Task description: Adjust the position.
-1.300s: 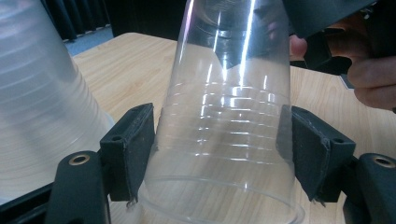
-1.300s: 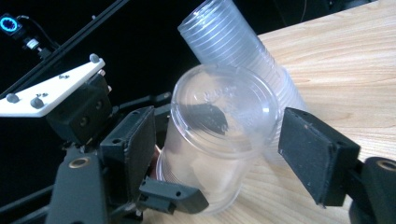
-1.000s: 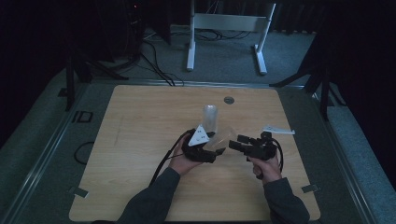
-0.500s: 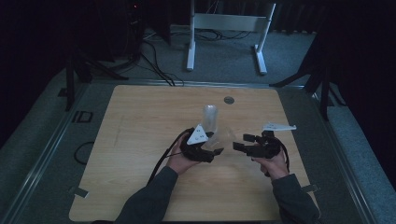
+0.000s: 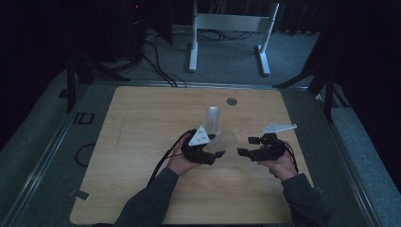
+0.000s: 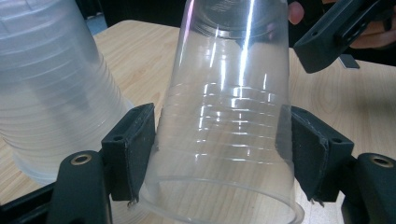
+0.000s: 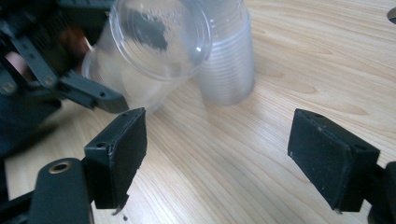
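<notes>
On the pale wooden counter [image 5: 142, 142] in a dark room, the left hand-held gripper [image 6: 219, 149] pinches a clear cup [image 6: 229, 121] beside a cup stack [image 5: 213, 120]; the right hand-held gripper [image 7: 233, 149] gapes wide.

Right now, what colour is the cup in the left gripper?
No colour: the cup is clear plastic with faint ridges, seen best in the left gripper view.

My desk [image 5: 142, 142] is a light wood-grain top with rounded corners, set on a grey floor. Standing directly on it near the middle I see a stack of clear plastic cups [image 5: 213, 120], upside down (mouths on the wood). A small round grommet [image 5: 231, 101] sits toward the far edge.
</notes>
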Available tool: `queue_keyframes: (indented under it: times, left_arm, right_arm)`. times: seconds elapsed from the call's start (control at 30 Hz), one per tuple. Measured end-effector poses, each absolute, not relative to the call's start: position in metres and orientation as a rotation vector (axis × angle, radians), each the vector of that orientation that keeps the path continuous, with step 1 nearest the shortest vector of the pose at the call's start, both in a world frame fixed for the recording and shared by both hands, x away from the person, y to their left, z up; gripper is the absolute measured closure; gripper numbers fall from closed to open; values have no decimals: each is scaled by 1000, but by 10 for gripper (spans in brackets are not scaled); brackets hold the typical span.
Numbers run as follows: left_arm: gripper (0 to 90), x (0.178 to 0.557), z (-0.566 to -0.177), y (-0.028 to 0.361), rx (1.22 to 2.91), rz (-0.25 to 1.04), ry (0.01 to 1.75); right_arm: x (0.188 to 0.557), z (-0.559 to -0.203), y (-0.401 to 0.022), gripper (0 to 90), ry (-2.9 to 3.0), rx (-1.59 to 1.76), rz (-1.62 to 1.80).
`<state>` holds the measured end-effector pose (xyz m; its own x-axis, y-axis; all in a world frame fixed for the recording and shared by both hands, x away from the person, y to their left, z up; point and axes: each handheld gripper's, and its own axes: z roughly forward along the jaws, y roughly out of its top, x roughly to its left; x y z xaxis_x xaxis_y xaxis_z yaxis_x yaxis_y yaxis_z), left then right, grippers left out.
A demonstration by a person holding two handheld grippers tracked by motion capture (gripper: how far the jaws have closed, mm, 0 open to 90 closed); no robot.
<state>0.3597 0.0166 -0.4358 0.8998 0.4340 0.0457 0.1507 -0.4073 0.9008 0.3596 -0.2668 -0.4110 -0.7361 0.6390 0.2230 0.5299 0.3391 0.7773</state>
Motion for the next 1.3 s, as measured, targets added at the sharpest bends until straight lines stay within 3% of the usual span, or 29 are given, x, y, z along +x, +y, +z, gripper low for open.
queue_keyframes:
  times: [1.3]
  left_arm:
    - [295, 361, -441, 14, 2087, 276, 358]
  right_arm:
    - [362, -385, -237, 321, 2717, 604, 742]
